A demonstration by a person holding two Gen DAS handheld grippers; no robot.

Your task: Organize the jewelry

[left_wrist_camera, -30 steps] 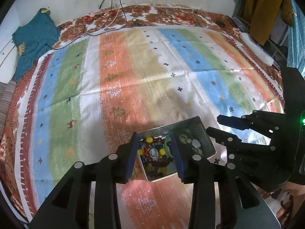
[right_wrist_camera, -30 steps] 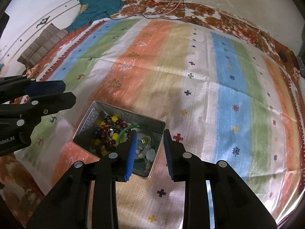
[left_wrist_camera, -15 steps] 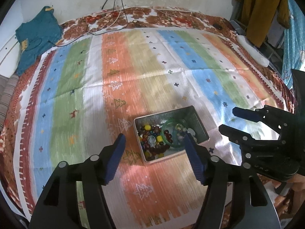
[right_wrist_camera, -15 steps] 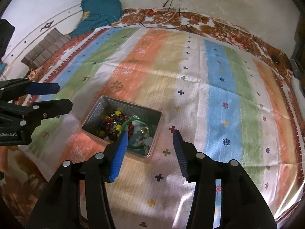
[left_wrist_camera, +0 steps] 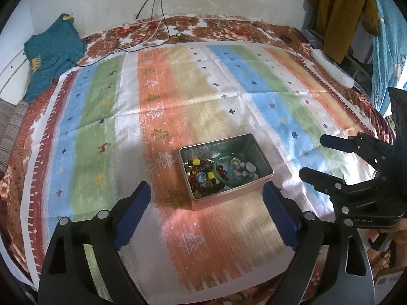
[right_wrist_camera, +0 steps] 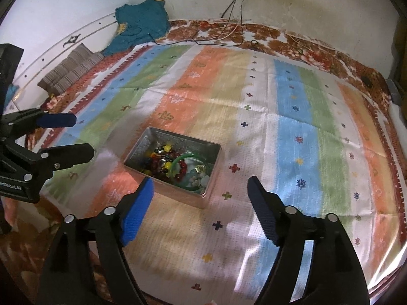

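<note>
left tongs (left_wrist_camera: pixel 206 190) spread wide, empty | right tongs (right_wrist_camera: pixel 201 185) likewise | both backed off tin (left_wrist_camera: pixel 264 160)

home bedroom: bed (left_wrist_camera: pixel 203 96), hanging clothes (left_wrist_camera: pixel 340 12)

Both claws now stand farther back from the metal tin (left_wrist_camera: pixel 257 150) than a second ago. The left gripper (left_wrist_camera: pixel 206 200), whose blue pads then sat close together over the beads (left_wrist_camera: pixel 203 178), now has its jaws spread wide, and the whole tin lies ahead of them with bare cloth between. The right gripper (right_wrist_camera: pixel 201 190) has opened the same way: its fingers, once narrow over the tin's near corner by the green bangle (right_wrist_camera: pixel 190 170), now flank open cloth, the tin ahead and slightly left of its gap.
</note>
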